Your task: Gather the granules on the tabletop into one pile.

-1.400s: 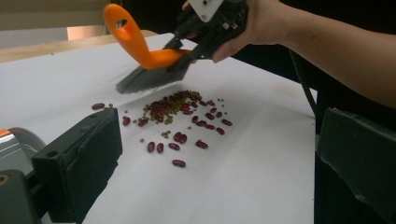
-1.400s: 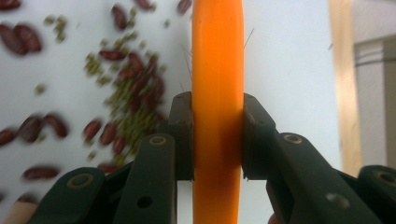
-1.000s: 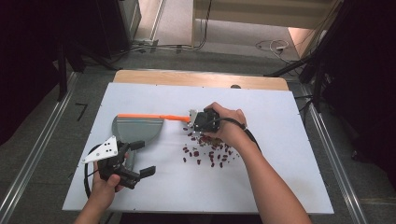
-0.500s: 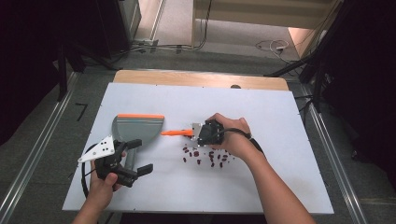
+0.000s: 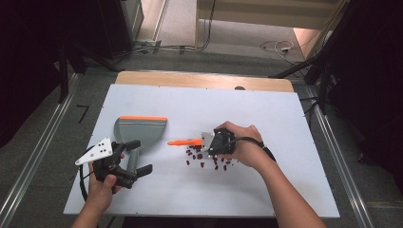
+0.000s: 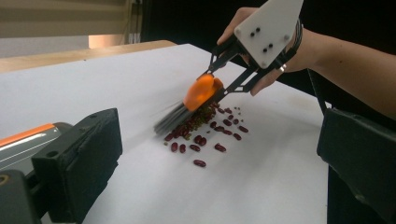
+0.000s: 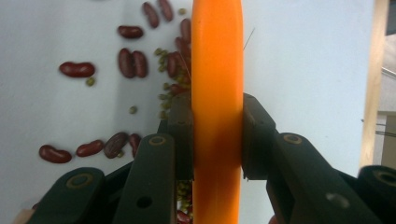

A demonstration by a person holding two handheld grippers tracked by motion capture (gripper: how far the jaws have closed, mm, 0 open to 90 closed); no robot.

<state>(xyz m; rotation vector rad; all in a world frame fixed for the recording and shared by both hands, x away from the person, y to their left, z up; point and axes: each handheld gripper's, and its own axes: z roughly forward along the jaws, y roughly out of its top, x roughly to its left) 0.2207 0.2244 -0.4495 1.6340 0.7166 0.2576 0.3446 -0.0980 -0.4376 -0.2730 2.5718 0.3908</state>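
An orange-handled brush (image 5: pixel 183 142) is clamped in my right gripper (image 5: pixel 205 141), its dark bristles (image 6: pixel 173 119) down at the edge of a scatter of red and small green beans (image 5: pixel 206 159). In the right gripper view both pads press the orange handle (image 7: pixel 217 93), with beans (image 7: pixel 130 63) on the white table beyond it. A grey dustpan with an orange lip (image 5: pixel 140 130) lies to the left. My left gripper (image 5: pixel 141 155) hovers over its handle with jaws wide apart; in the left gripper view nothing lies between them and the pan (image 6: pixel 25 140) sits behind the left one.
The white tabletop (image 5: pixel 266 109) has a wooden strip along its far edge (image 5: pixel 199 80). Cables lie on the floor beyond it. The right forearm (image 5: pixel 290 199) crosses the near right part of the table.
My right gripper has drawn the brush from beside the dustpan's lip toward the person, down to the beans. The left gripper and dustpan have stayed put.
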